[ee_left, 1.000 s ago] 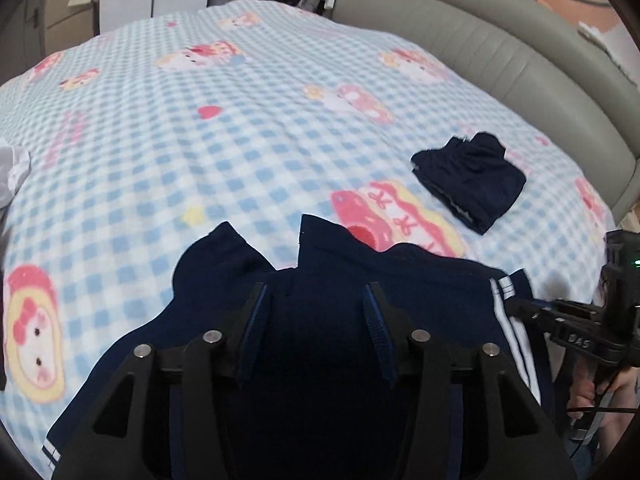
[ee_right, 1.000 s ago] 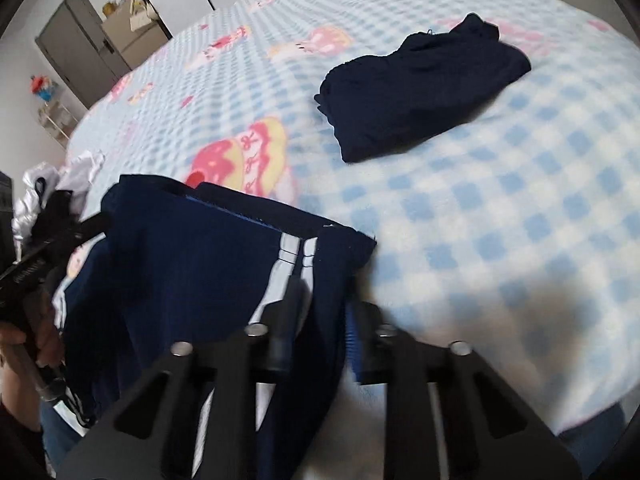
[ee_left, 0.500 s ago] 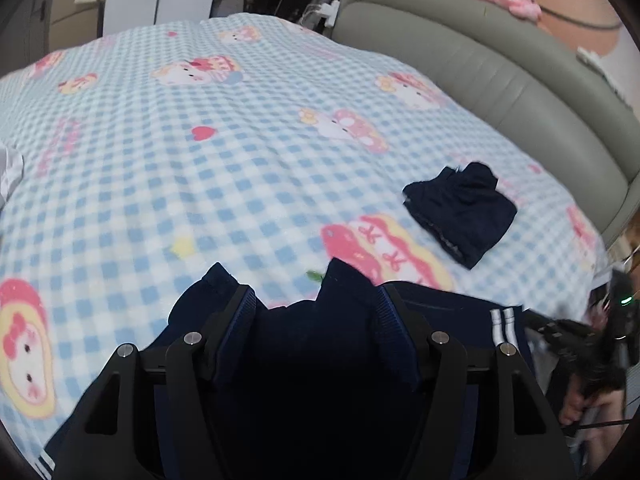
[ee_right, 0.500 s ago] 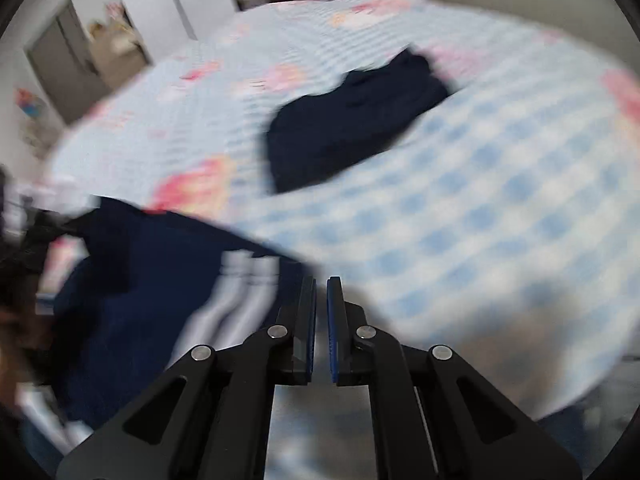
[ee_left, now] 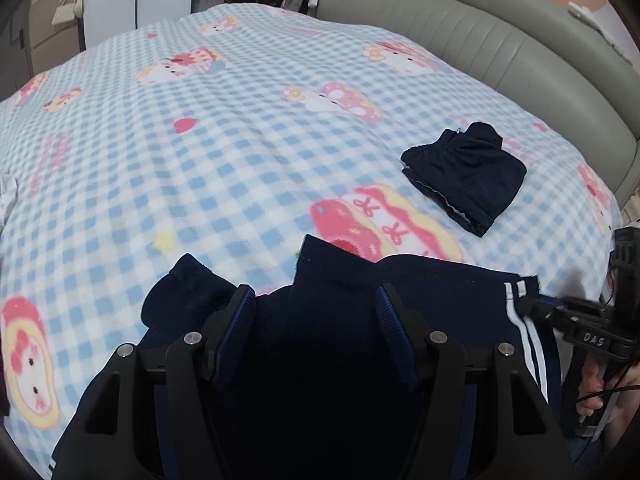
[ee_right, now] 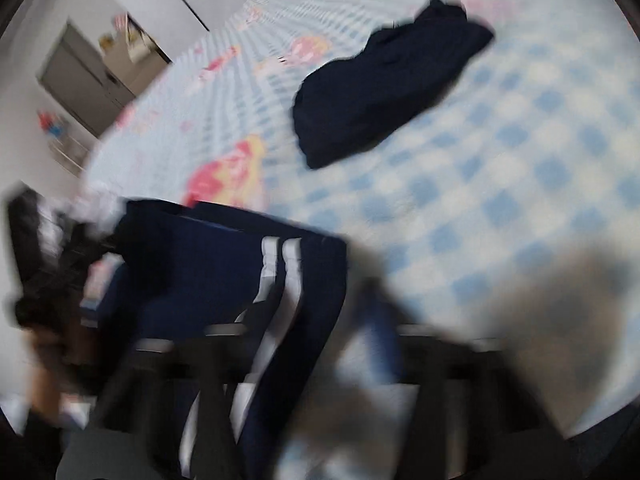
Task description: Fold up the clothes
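A navy garment with two white side stripes [ee_left: 340,360] lies at the near edge of the bed; it also shows in the right wrist view [ee_right: 224,280]. My left gripper [ee_left: 316,312] is open, its fingers standing apart over the garment's dark cloth. My right gripper [ee_left: 536,306] reaches in from the right at the striped edge. In its own view the right gripper [ee_right: 316,320] is smeared by motion blur, and its fingers look spread. A folded navy garment [ee_left: 466,174] lies further back on the right, also in the right wrist view [ee_right: 384,92].
The bed carries a blue-and-white checked blanket with cartoon prints [ee_left: 240,120]. A grey padded headboard [ee_left: 500,40] curves along the right. White cloth [ee_left: 6,196] lies at the left edge. Cabinets and a door [ee_right: 88,76] stand beyond the bed.
My right gripper, shut half a second ago, now looks spread and is moving fast. My left gripper stays open over the garment, and its view has dropped slightly closer to the bed.
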Available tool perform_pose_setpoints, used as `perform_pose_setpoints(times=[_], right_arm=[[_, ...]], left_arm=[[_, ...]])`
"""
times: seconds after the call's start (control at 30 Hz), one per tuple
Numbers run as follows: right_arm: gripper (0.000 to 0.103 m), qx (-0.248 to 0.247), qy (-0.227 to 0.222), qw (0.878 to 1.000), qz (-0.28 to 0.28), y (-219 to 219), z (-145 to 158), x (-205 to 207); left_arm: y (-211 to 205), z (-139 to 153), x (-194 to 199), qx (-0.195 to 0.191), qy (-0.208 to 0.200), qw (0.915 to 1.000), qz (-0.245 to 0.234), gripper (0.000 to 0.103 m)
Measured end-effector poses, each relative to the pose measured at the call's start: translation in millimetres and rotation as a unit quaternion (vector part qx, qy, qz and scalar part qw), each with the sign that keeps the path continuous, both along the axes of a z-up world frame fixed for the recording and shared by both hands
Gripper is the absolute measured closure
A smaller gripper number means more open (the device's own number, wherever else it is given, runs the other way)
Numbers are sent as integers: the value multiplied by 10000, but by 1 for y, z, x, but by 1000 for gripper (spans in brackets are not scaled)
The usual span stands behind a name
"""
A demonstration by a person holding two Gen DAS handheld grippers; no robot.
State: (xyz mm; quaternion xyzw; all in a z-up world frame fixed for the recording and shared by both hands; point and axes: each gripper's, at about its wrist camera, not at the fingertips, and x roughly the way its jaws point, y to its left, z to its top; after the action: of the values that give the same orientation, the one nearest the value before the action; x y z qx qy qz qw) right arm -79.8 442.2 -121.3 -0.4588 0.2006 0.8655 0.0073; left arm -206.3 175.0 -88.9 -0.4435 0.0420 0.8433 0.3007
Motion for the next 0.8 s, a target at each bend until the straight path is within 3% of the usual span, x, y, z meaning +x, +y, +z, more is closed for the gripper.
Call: perform_pose_setpoints(times=[0.03,0.07,0.13,0.23,0.3,0.37,0.4,0.47,0.53,0.6,0.63,0.67,0.7,0.73,0.8], right_arm=[[91,128,86,9999,46,-2,4,1],[94,187,199,9996,50,0,9,4],[97,302,315,9989,-155,10,13,13],[98,518,94,9971,-547,29,1,21],[98,-51,22,9969,-780,46,-6,25],[95,-321,324,9965,-708,48,4,28],[90,-473,444,9959,-623,47,9,28],[47,-954,532,9934,-352,40,11,23],[23,-1362,550,9891,-75,30,9,16],[19,-1127,250,9933,1,13,-3,3],[29,-846,154,9963,31,5,-5,-2],[59,-493,107,9987,65,-2,-4,-4],[70,-140,60,9998,100,-10,-3,-7],[90,16,130,9999,60,-11,0,-5],[96,82,416,9990,-115,-6,12,6]], left_arm=[[-1,2,1,87,5,10000,-37,40],[-3,5,2,252,26,9996,-135,53],[-2,10,4,371,165,9988,-280,62],[8,5,-4,19,215,9997,-140,62],[11,1,-7,-163,190,9997,15,60],[7,1,-7,-172,191,9996,131,53],[3,3,-6,-127,203,9995,196,48],[-3,4,-5,-20,209,9994,264,29],[-5,-3,-10,10,37,9997,255,29],[-1,-12,-15,-79,-146,9997,180,45],[3,-17,-17,-162,-241,9995,121,71],[8,-21,-18,-247,-301,9992,68,83],[14,-21,-17,-309,-214,9993,31,87],[18,-17,-14,-272,-75,9996,-23,91],[26,-9,-11,-197,153,9997,-49,91]])
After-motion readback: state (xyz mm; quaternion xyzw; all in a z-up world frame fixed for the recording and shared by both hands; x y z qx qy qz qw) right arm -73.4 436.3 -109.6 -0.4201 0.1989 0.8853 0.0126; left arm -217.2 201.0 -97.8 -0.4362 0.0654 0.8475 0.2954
